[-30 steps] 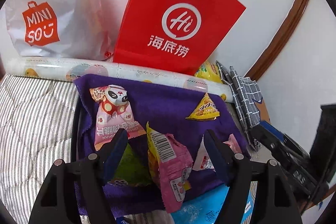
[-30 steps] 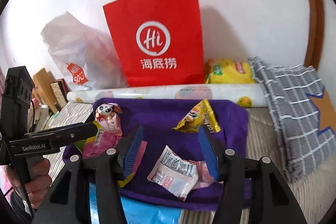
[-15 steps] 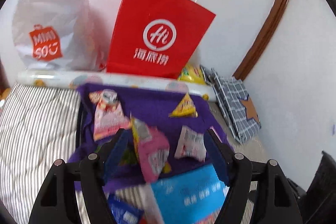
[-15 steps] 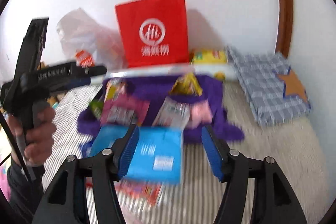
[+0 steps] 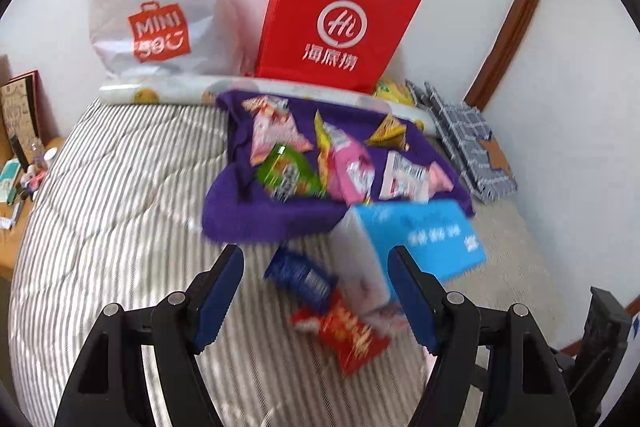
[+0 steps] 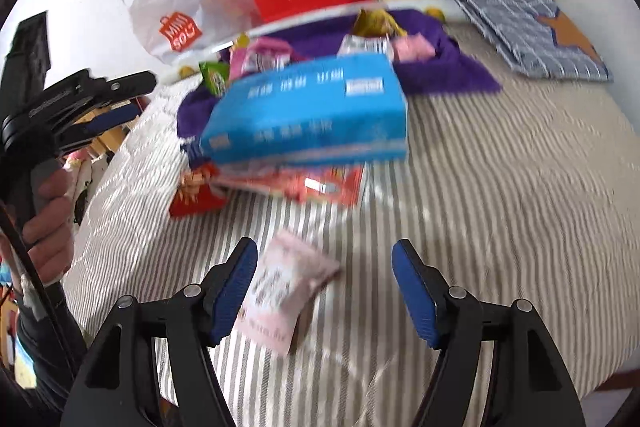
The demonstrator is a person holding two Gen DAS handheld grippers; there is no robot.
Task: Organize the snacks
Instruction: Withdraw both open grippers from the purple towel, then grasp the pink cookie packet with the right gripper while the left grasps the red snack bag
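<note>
Several snack packets lie on a purple cloth (image 5: 272,215) on a striped bed: a green packet (image 5: 286,173), pink packets (image 5: 352,171) and a yellow triangular one (image 5: 390,133). A blue box (image 5: 420,239) (image 6: 312,111) sits in front of the cloth, over a red packet (image 5: 348,335) (image 6: 192,195) and beside a dark blue packet (image 5: 300,275). My left gripper (image 5: 316,291) is open and empty above these. My right gripper (image 6: 324,287) is open, with a pale pink packet (image 6: 284,299) lying between its fingers on the bed.
A red paper bag (image 5: 336,23) and a white plastic bag (image 5: 160,15) stand against the wall behind a rolled sheet (image 5: 160,91). A folded checked cloth (image 6: 524,31) lies at the right. A cluttered side table (image 5: 16,155) is at the left.
Both grippers have pulled back and up from the purple cloth toward the near part of the bed. The blue box and the packets in front of it have come into view.
</note>
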